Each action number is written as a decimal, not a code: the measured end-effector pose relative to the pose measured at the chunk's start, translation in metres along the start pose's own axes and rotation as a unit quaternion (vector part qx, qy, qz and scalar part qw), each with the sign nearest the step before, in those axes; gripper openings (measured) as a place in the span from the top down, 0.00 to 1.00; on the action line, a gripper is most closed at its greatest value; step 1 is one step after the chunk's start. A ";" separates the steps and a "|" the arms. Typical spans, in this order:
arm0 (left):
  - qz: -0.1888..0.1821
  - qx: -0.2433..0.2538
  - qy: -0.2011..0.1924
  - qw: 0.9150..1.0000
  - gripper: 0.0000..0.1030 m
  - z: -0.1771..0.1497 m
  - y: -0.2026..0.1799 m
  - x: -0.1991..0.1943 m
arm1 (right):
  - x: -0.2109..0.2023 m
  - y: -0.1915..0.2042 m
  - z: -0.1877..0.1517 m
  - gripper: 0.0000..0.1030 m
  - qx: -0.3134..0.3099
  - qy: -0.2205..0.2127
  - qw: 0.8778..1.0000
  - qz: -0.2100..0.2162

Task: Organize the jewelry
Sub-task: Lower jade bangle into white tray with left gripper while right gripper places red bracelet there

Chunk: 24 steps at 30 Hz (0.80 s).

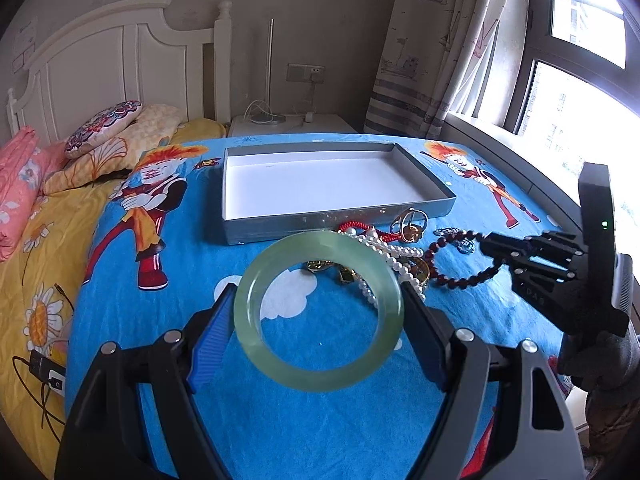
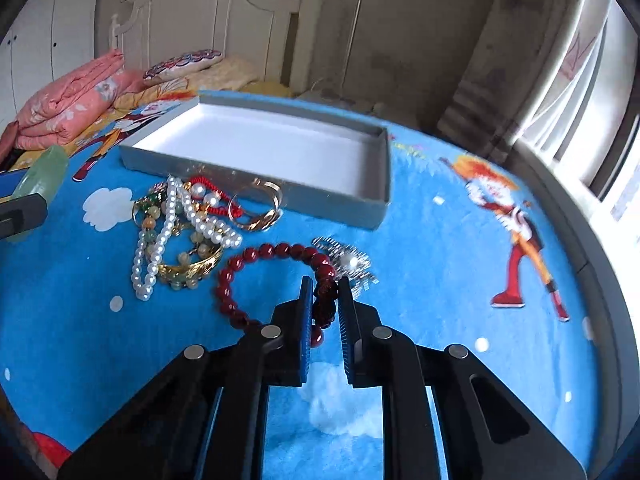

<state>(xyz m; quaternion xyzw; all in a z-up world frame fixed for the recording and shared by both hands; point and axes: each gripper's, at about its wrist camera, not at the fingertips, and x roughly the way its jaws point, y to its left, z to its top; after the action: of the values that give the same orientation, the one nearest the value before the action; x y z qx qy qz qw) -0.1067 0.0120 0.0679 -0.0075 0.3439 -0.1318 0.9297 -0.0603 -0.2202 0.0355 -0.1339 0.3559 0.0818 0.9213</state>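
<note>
My left gripper (image 1: 320,300) is shut on a pale green jade bangle (image 1: 256,340) and holds it above the blue blanket, in front of the grey box. The bangle's edge shows at the far left of the right wrist view (image 2: 44,176). My right gripper (image 2: 324,284) is shut on a dark red bead bracelet (image 2: 280,250); it also shows in the left wrist view (image 1: 490,246). The grey box with a white inside (image 1: 236,184) (image 2: 256,184) holds nothing. A pile of jewelry lies before it: pearl strands (image 2: 160,248), gold rings (image 2: 256,208), a gold bangle (image 2: 192,270), a silver brooch (image 2: 352,262).
The blue cartoon blanket (image 1: 280,420) covers the bed. Folded pink bedding (image 2: 68,112) and pillows (image 1: 104,128) lie at the far left by the white headboard. A nightstand (image 1: 288,124) stands behind the bed. A window and curtain are at the right.
</note>
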 end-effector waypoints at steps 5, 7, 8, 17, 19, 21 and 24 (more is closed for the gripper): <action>0.007 -0.003 -0.005 1.000 0.24 0.003 0.001 0.000 | -0.042 -0.003 0.017 0.86 -0.024 -0.087 0.994 -0.054; 0.008 -0.001 -0.007 1.000 0.24 0.005 0.000 -0.001 | -0.053 -0.006 0.023 0.86 -0.027 -0.116 0.991 -0.068; 0.009 0.001 -0.008 1.000 0.24 0.005 -0.001 -0.001 | -0.057 -0.007 0.028 0.87 -0.028 -0.125 0.989 -0.073; 0.016 0.016 -0.010 1.000 0.24 0.015 -0.008 0.003 | -0.074 -0.023 0.046 0.89 -0.022 -0.157 0.984 -0.075; 0.017 0.018 -0.010 1.000 0.24 0.014 -0.009 0.003 | -0.065 -0.026 0.049 0.88 -0.021 -0.123 0.991 -0.044; 0.014 0.016 -0.008 1.000 0.24 0.013 -0.008 0.004 | -0.052 -0.033 0.048 0.78 -0.009 -0.087 0.996 -0.010; 0.014 0.014 -0.005 1.000 0.24 0.012 -0.007 0.005 | -0.034 -0.043 0.032 0.08 0.012 -0.047 0.999 0.024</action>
<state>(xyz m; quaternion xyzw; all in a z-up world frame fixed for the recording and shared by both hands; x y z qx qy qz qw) -0.0968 0.0032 0.0751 0.0099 0.3371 -0.1240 0.9332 -0.0545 -0.2528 0.0896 -0.1101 0.3160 0.1056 0.9364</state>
